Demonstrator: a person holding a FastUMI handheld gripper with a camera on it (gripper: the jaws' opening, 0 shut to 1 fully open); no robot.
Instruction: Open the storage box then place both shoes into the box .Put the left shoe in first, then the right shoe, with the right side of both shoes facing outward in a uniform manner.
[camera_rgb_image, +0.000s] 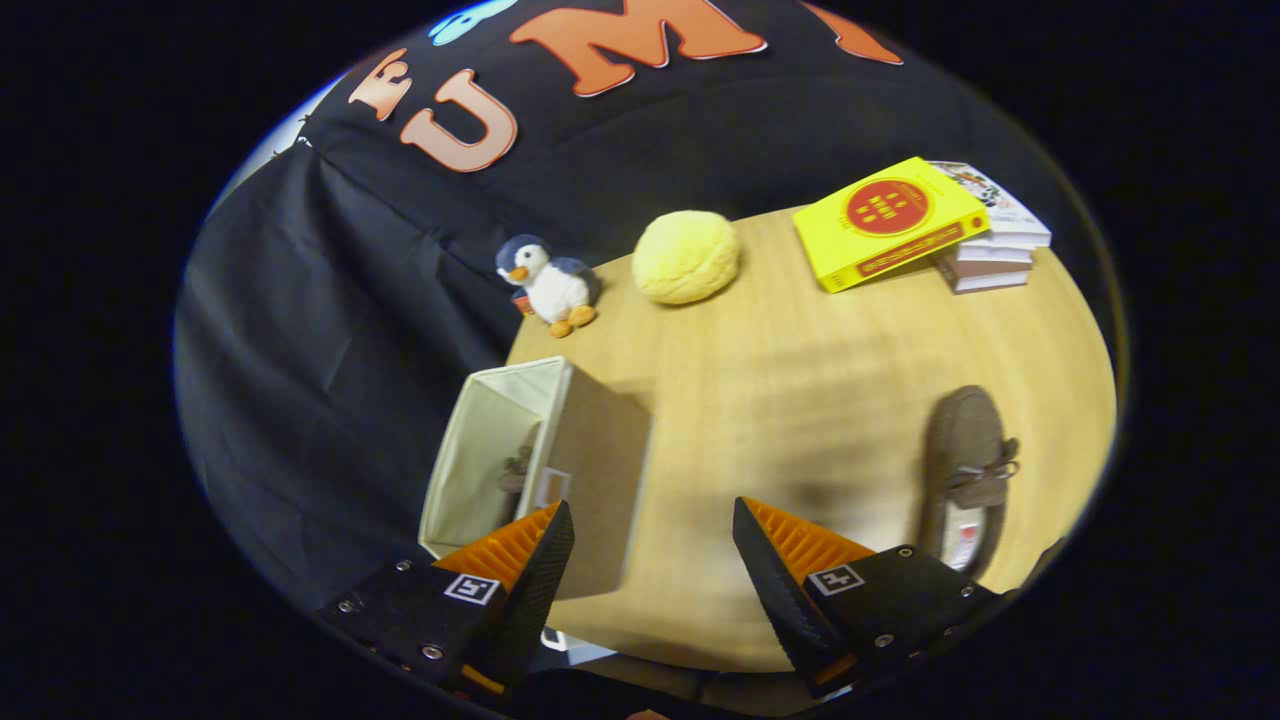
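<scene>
Hand-held gripper wide open, holding nothing, over wooden counter; beige fabric storage box open by left finger, one shoe apparently inside; remaining brown suede lace-up shoe beyond right finger, likely light, soft, so pinch collar near heel.

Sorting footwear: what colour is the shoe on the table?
Brown shoe, clearest in the gripper view.

One shoe in box, other shoe right
</scene>
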